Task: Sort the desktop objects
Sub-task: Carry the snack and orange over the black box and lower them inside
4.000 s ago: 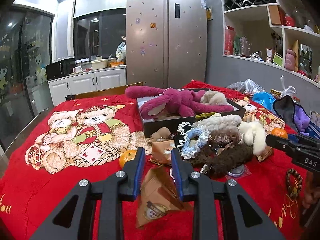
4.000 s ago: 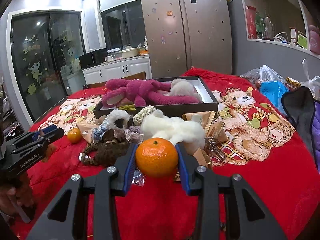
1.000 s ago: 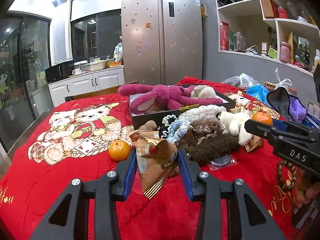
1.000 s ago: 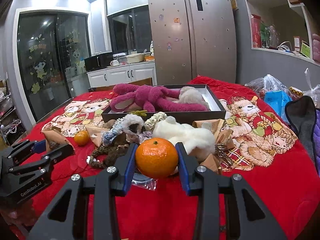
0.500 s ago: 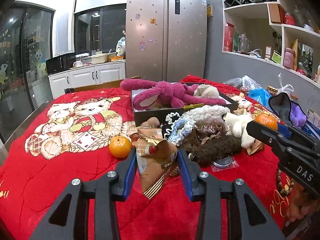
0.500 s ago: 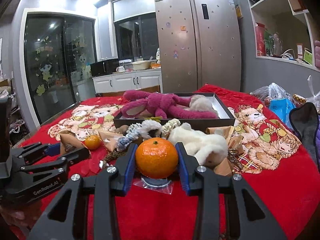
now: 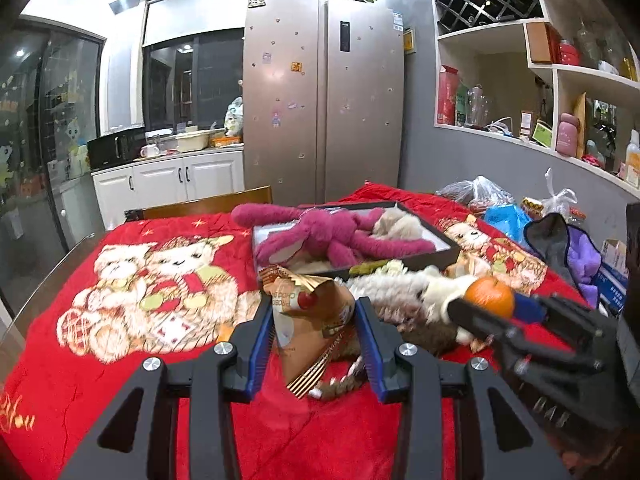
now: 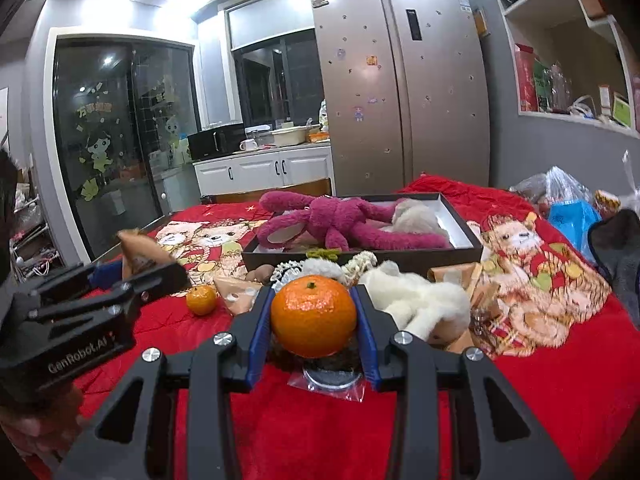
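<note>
My left gripper (image 7: 314,322) is shut on a brown cone-shaped snack packet (image 7: 310,322) and holds it above the red cloth. My right gripper (image 8: 314,314) is shut on an orange (image 8: 314,315); the same orange (image 7: 490,296) shows at the right of the left wrist view. A second orange (image 8: 202,299) lies on the cloth at the left. Behind stands a dark box (image 8: 460,250) holding a magenta plush toy (image 8: 340,220). In front of the box lies a heap with a white plush (image 8: 416,300), fuzzy hair ties and more brown packets.
A red cloth printed with bears (image 7: 160,280) covers the table. Plastic bags (image 8: 568,200) and dark fabric (image 8: 616,248) sit along the right edge. A flat round thing in a clear bag (image 8: 330,380) lies under the right gripper. A wooden chair back (image 7: 208,202) stands beyond the table.
The left gripper has risen with the packet, and the second orange has slipped out of its view. The right gripper keeps the orange and has tilted up slightly.
</note>
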Demonstrator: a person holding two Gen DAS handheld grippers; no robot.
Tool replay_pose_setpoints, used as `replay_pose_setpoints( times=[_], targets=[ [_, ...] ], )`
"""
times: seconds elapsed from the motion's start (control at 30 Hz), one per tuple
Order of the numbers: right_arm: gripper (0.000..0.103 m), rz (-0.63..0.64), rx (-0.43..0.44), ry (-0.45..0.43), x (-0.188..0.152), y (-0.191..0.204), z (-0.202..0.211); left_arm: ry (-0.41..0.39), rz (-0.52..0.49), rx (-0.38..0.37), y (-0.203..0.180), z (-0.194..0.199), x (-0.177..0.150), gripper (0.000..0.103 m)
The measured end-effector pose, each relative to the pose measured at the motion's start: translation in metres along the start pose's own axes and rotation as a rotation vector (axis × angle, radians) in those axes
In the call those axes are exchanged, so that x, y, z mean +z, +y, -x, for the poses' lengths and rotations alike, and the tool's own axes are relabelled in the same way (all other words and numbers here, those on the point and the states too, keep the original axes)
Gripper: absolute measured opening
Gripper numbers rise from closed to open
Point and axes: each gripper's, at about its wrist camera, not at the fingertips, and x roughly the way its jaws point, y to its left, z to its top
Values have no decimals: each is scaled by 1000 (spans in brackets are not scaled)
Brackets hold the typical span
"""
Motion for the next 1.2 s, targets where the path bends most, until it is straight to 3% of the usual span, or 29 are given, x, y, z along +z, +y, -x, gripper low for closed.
replay_pose_setpoints(
  times=[0.23, 0.53, 0.63, 0.93, 1.1, 1.2],
  targets=[
    [39, 14, 47, -12, 31, -1, -11, 37, 13, -22, -8, -29, 44, 41],
    [40, 43, -43, 12, 78, -21, -59, 103, 41, 1, -9, -94, 84, 41],
    [40, 0, -49, 57, 88, -34, -86, 148, 92, -41, -1, -121, 91, 41],
    [40, -34, -110, 251, 103, -65, -181, 244, 90, 4, 20, -178, 83, 41],
    [40, -77, -103, 309, 89, -81, -205, 305, 61, 8, 23, -192, 66, 41],
    [40, -76, -96, 335, 82, -87, -209, 301, 8, 30, 16, -196, 63, 41]
  ],
)
